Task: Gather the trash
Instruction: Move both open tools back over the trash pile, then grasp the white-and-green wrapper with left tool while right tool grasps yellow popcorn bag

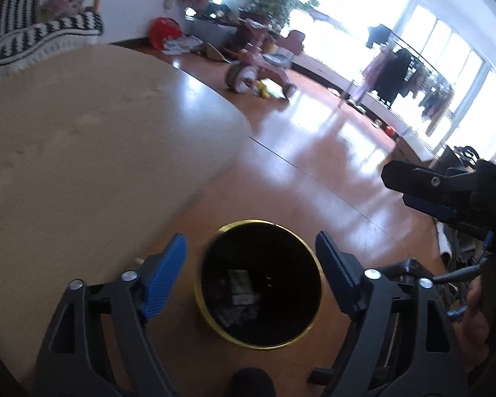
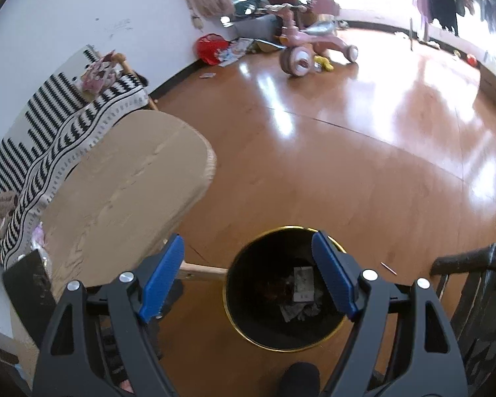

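Both grippers over black gold-rimmed bin (image 1: 260, 284) on floor, just off table (image 1: 82, 152) edge. Left gripper (image 1: 249, 276) wide, empty, hung straight above bin mouth. Right gripper (image 2: 248, 276) wide too, nothing between pads, offset toward bin's left rim. Paper scraps (image 2: 302, 292) lying at bin bottom. Tabletop shows no trash in view. Likely release step: keep jaws centred over opening, drop from low, avoid clipping rim, then scan floor for 1 thin stick (image 2: 388, 268) beside bin.

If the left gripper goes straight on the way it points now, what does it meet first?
Probably the round black trash bin with a gold rim: the open left gripper points into its mouth, toward the paper trash inside. Depth is unclear.
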Tool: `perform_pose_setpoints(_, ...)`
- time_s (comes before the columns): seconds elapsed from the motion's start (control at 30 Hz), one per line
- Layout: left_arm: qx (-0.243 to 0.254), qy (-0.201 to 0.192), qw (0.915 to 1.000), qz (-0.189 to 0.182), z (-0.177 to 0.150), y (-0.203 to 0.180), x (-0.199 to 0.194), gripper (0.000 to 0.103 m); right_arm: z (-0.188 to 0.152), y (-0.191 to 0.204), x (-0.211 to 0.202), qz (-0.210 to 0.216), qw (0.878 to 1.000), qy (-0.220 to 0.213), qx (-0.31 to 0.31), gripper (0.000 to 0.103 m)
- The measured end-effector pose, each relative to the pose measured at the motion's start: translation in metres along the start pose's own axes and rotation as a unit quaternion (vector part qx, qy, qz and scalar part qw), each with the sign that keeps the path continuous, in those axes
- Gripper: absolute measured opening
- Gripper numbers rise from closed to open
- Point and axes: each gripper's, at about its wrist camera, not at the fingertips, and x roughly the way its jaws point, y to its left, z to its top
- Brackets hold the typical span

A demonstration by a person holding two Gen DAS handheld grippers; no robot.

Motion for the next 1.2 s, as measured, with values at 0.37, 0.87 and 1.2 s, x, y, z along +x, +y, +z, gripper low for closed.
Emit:
perform_pose_setpoints(0.37,-0.067,-0.084,0.9853,0.133,0.01,0.144,-0.169,0.092,-0.02,0.184,0.018,0.09,0.988,0.009,-0.123,0.081)
perform_pose_setpoints(0.87,-0.182,-0.106,0.9384,0.274,-0.055,0.332,-0.329,0.093,-0.092,0.38,0.047,0.173,0.958,0.061,-0.219,0.081)
perform_pose_setpoints(1.2,-0.211,-0.071,0.9354,0.275,-0.069,0.38,-0.31,0.092,-0.108,0.417,0.072,0.177,0.953,0.084,-0.231,0.081)
